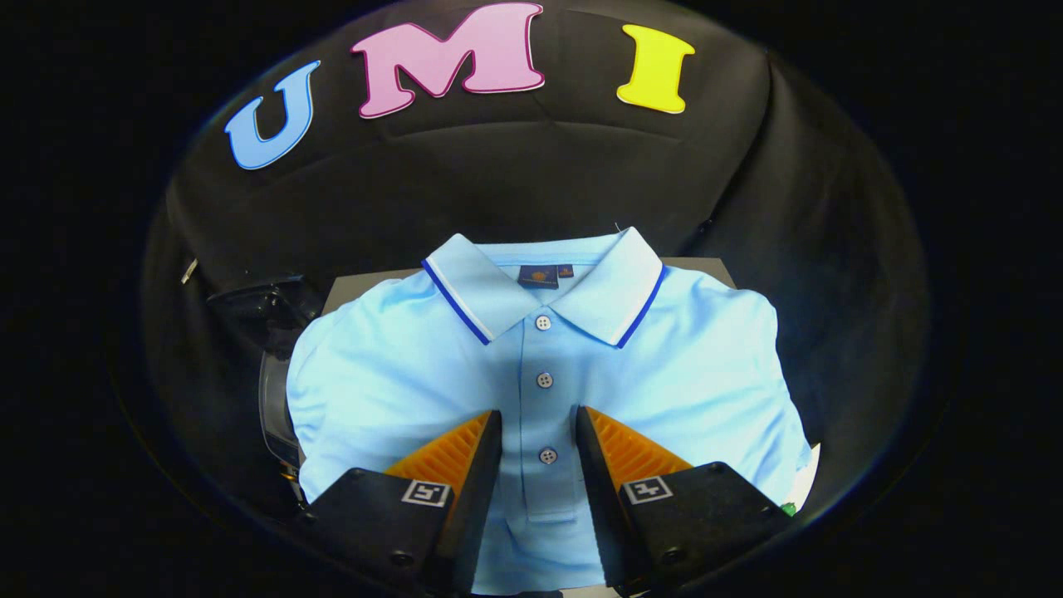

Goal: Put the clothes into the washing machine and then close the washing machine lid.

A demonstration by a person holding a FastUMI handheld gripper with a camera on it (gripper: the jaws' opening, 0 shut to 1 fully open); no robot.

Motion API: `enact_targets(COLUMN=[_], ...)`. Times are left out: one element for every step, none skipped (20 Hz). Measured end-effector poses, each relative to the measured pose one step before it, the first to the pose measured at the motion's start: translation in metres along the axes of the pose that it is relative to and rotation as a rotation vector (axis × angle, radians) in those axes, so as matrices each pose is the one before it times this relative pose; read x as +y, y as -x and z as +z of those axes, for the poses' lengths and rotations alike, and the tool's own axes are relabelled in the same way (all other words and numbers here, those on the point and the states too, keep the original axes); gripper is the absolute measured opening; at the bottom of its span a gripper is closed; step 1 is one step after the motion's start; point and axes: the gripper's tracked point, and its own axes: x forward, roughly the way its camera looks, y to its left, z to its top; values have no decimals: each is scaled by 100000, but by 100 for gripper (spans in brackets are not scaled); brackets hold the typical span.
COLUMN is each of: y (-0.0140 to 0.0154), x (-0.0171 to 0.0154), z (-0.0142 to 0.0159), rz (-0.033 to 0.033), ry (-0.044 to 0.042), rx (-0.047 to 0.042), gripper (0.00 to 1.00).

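A light blue polo shirt [399, 374] lies folded flat on a grey surface [353, 286], its collar with dark blue trim pointing away from me. My gripper [538, 411] hovers over the shirt's lower front. Its orange ribbed fingers [453, 453] stand open, with the button placket and the lowest button showing in the gap between them. Neither finger presses on the cloth. To the left of the shirt a dark machine body [257, 311] with a curved rim [270, 407] shows, partly hidden by the shirt's sleeve. I cannot tell how its lid stands.
Black cloth walls close in behind and on both sides of the shirt. A small white and green scrap [804, 486] peeks out past the shirt's right edge.
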Motion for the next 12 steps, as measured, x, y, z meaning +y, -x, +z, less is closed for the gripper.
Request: enact_targets(y=[-11,15,-40,30,13,291,-347,108,-56,-51,-24,36], x=[92,-37,-36,24,76,-53,105,-65,2,64,-49,-10], z=[72,-100,95,-59,168,154,-26,31,-41,-27,30,-111], rz=[-149,-211,-183,-61,1183,-753,496,420,88,-171,-150,-86], ry=[-229,520,196,-81,-122,-5396,149,984,213,31,636,268], rx=[512,47,-136,-179,-1051,-1083,261,-275,289,175,-95,-66], gripper=[61,61,61,61,61,43,25,25,25,25,25,25])
